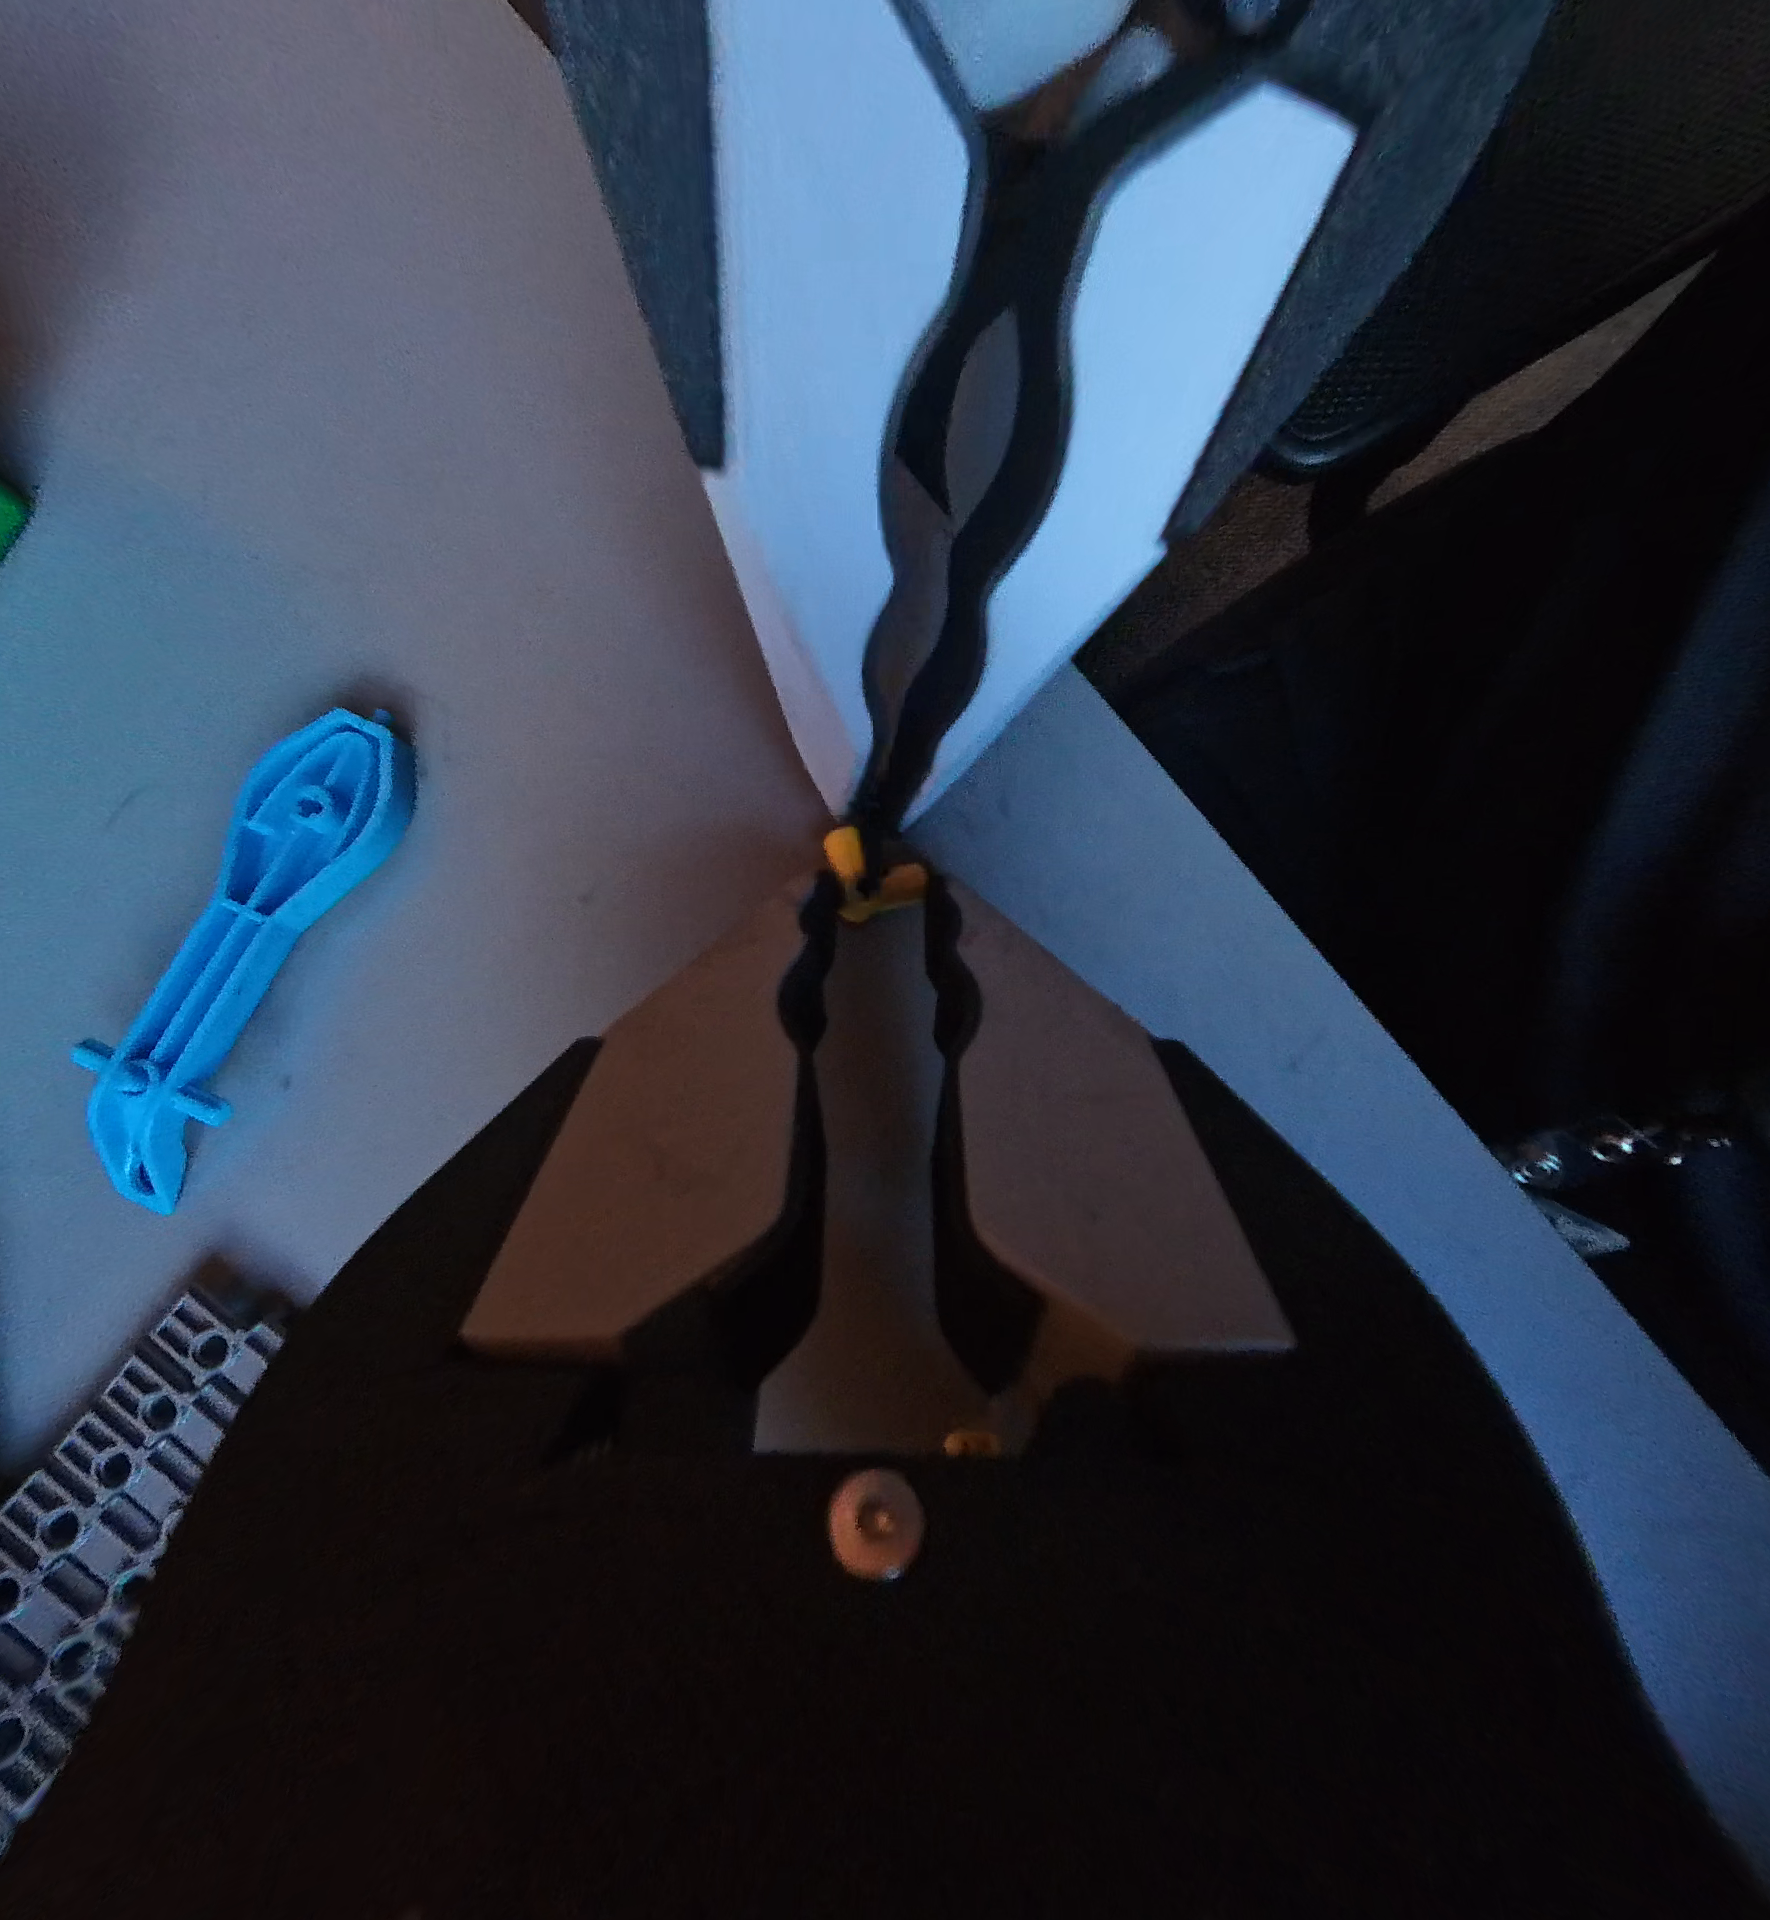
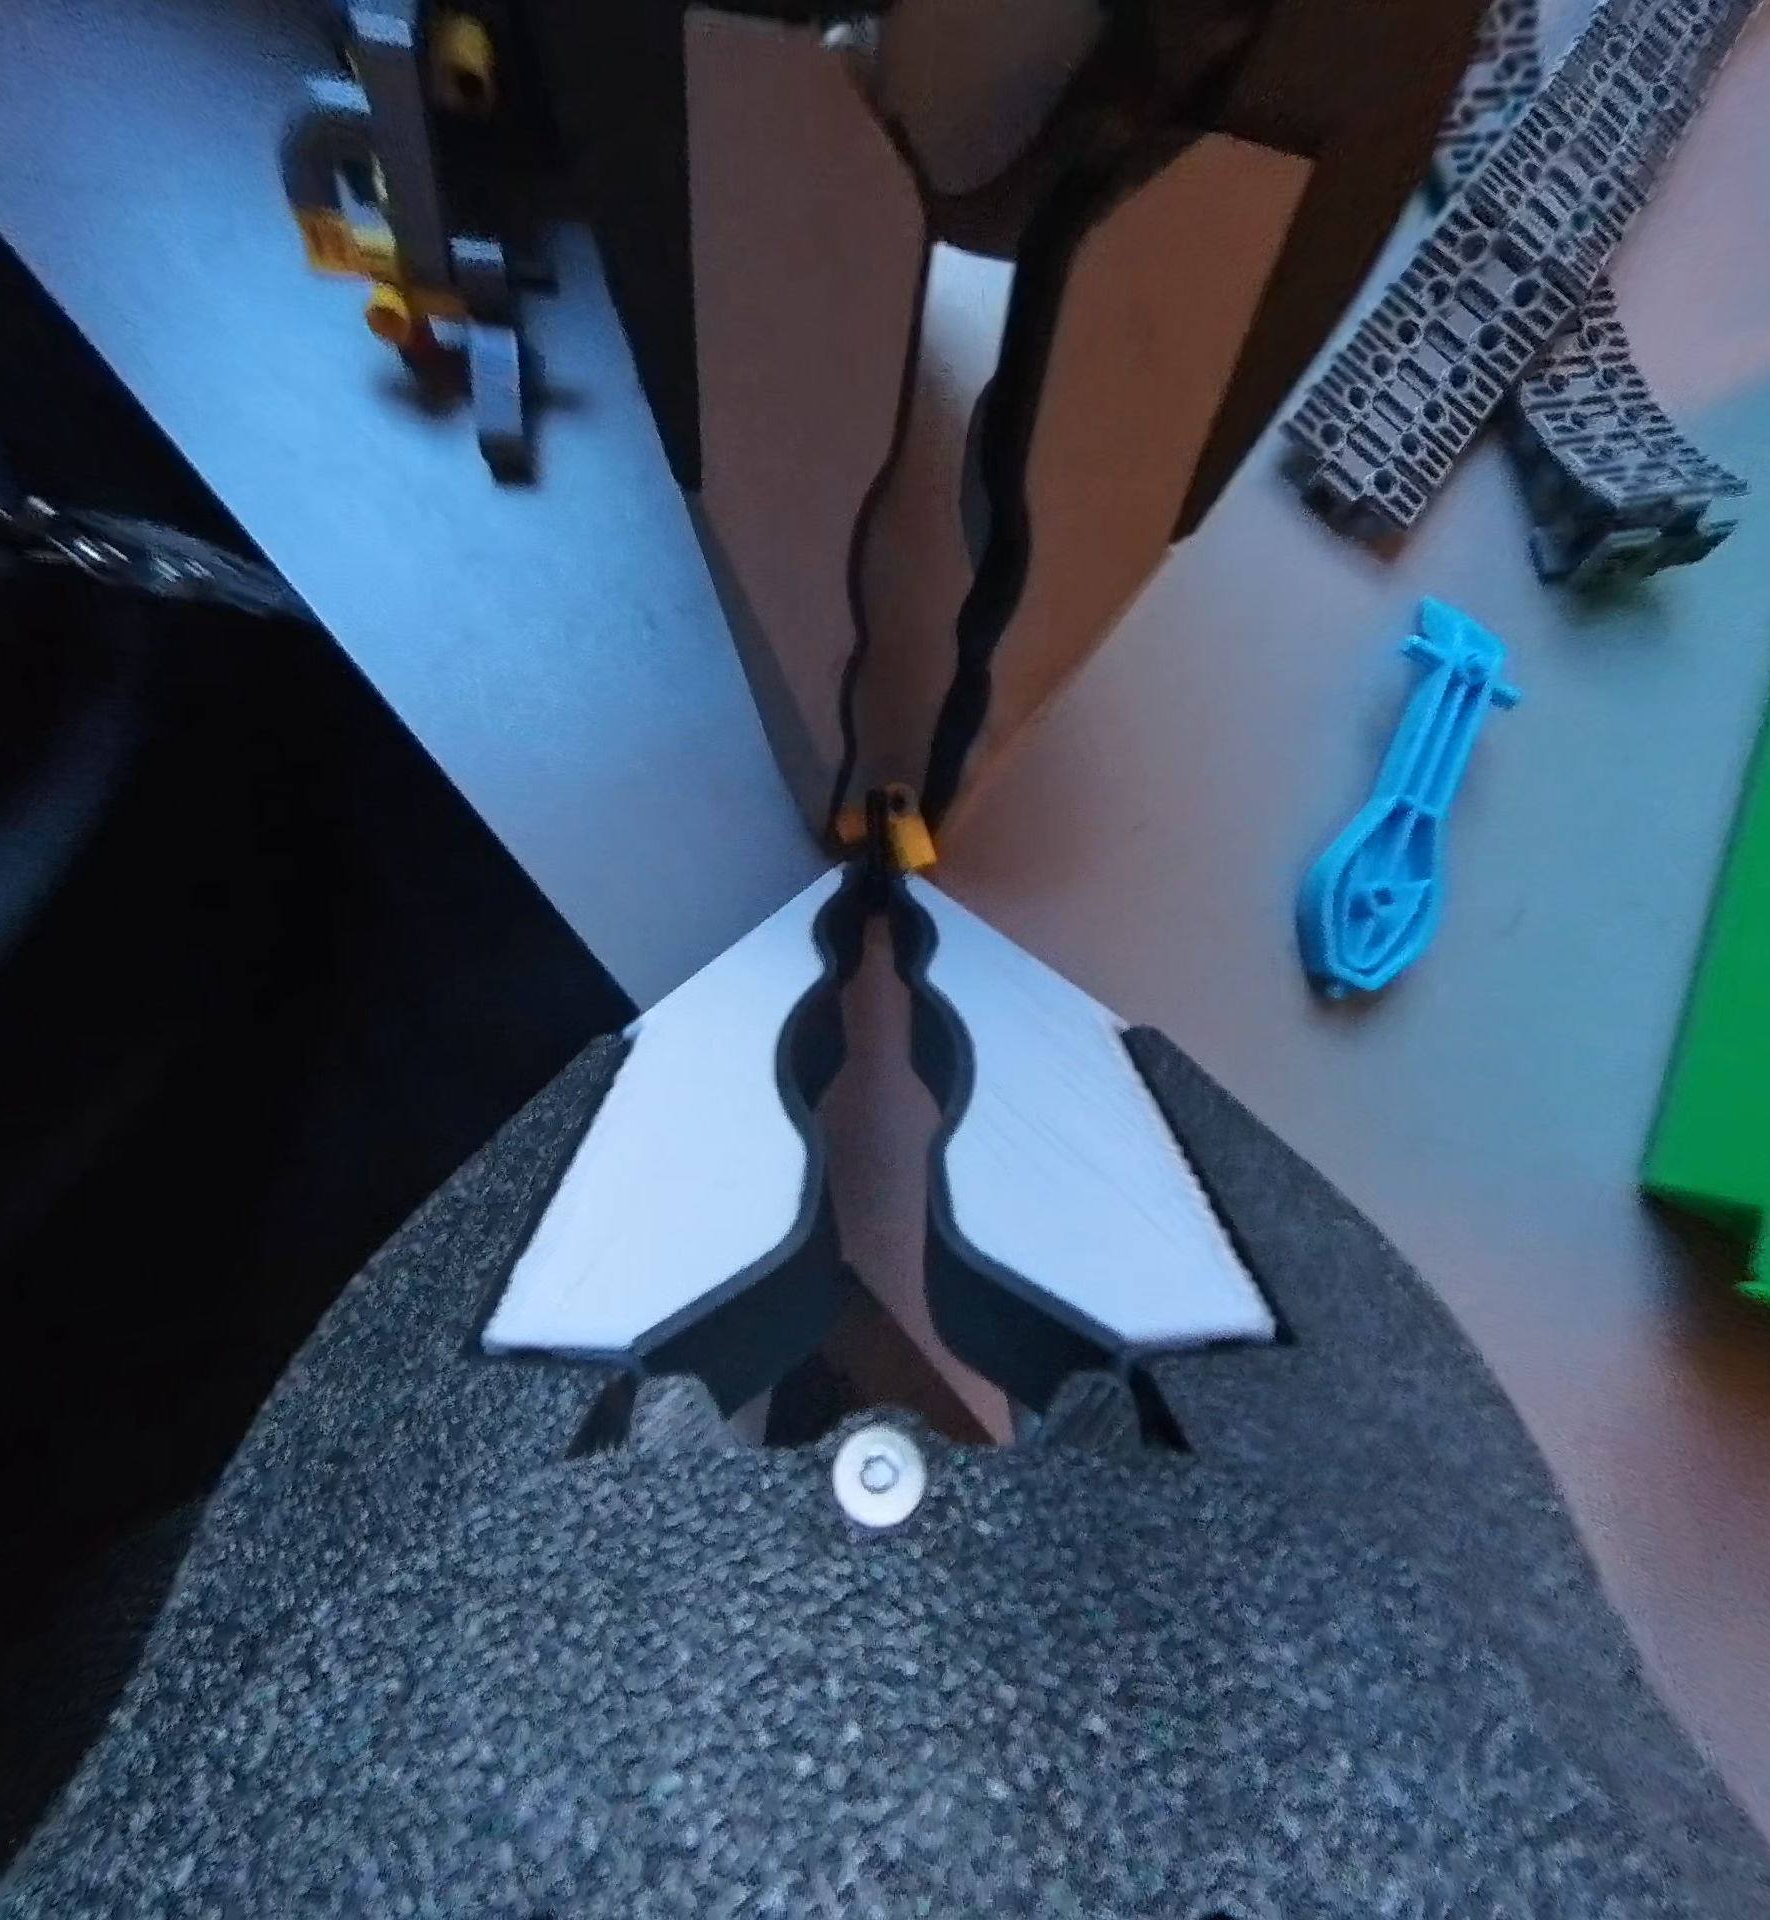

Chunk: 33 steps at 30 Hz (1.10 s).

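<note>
Just above the white table [image 1: 1224, 1039], near its edge, a small yellow piece [image 1: 865, 873] sits pinched between two grippers that meet tip to tip; it appears to carry a thin black pin, though it is too small and blurred to tell more. The left gripper [image 1: 876, 894] closes its fingertips on the yellow piece from below in the left wrist view, its black wavy finger edges standing apart further back but converging at the piece; the right gripper [image 2: 876, 868] has its jaws drawn together at the tips, clamped on the black pin end of the same piece, whose yellow body [image 2: 896, 831] shows just beyond them. Each gripper appears in the other's view, reaching in from the top of the frame, so the two point toward one another.

Well apart from the grippers a blue paddle-shaped plastic part [image 1: 237, 956] lies flat on the table; near it are grey perforated beams [image 2: 1483, 281], crossed over one another, and a green block [image 2: 1764, 935] at the table's side; a blurred cluster of grey and yellow parts [image 2: 424, 260] rests beyond the left gripper; past the table edge all is dark.
</note>
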Each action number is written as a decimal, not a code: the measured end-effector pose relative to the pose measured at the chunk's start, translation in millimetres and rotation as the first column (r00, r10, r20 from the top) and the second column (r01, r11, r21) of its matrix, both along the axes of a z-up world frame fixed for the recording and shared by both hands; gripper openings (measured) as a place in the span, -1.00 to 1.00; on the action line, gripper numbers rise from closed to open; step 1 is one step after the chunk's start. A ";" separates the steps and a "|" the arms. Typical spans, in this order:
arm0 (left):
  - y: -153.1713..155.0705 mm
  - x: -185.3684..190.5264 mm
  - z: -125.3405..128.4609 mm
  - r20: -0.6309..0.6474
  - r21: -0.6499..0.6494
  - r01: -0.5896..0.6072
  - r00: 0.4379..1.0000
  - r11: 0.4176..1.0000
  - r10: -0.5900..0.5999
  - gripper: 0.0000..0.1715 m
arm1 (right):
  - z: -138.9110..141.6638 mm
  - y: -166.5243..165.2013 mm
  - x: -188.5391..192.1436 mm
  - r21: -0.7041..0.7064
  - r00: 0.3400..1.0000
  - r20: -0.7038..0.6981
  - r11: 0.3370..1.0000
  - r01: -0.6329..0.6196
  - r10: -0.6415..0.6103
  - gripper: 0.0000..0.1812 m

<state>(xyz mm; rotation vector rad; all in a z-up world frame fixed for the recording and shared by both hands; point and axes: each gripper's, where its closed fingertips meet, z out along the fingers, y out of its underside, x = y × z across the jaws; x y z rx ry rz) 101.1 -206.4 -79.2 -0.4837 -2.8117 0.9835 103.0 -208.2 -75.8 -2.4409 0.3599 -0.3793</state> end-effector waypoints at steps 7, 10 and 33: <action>2.5 5.4 0.2 0.013 0.032 -0.019 1.000 0.999 0.019 -0.83 | 17.8 -5.5 5.1 0.323 0.971 -0.230 0.935 0.145 -0.071 -0.97; 5.0 11.2 0.3 0.047 0.062 -0.031 0.999 0.998 0.028 -0.81 | 21.2 -8.7 8.8 0.357 0.962 -0.262 0.918 0.170 -0.076 -0.97; 1.1 -9.1 31.7 0.093 -0.038 -0.029 0.995 0.999 0.032 -1.00 | 32.6 2.8 -9.5 0.377 0.929 -0.361 0.924 0.063 0.085 -0.97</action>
